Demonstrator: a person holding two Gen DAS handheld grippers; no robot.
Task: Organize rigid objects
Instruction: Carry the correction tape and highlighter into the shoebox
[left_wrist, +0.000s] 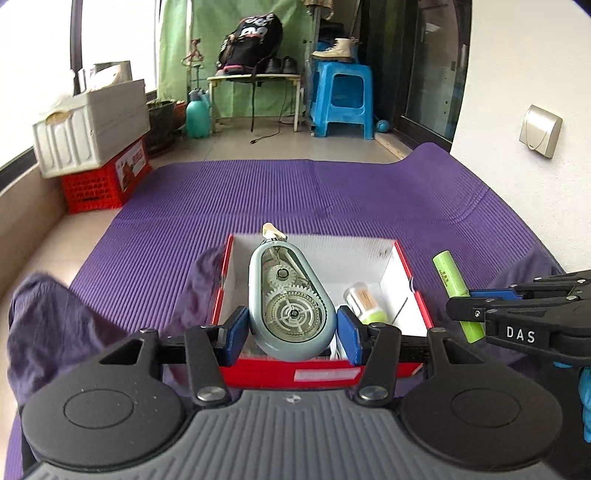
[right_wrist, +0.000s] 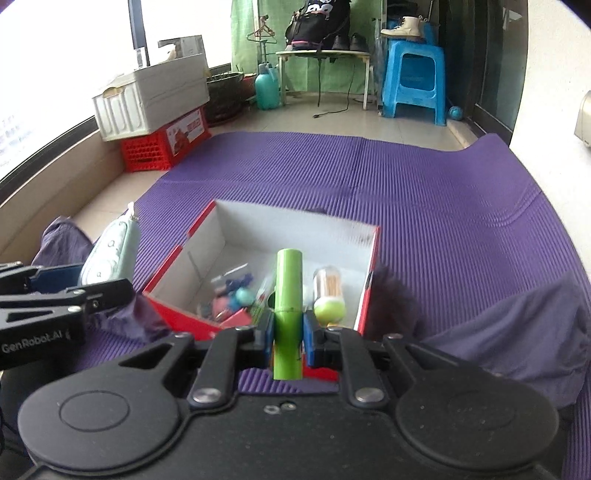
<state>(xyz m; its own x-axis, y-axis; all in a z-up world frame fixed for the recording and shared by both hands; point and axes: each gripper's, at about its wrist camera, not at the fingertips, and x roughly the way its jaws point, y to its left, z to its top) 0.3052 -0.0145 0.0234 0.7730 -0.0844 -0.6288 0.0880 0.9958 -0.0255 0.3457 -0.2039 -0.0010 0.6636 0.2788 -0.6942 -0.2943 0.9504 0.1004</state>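
While the left gripper (left_wrist: 291, 328) clamps the pale-blue correction tape dispenser (left_wrist: 290, 306) over the red box (left_wrist: 413, 280), the right gripper (right_wrist: 288, 334) pinches the green tube (right_wrist: 288, 295) — loose bits at 11 o'clock blurred.

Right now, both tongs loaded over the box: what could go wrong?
1. The left tongs grip the correction tape dispenser only at its rounded wide end, so it may pivot or slip.
2. The green tube sticks out well beyond the right tongs and could snag the red box rim.
3. The tongs sit close together, so dropping both items at once risks a collision.
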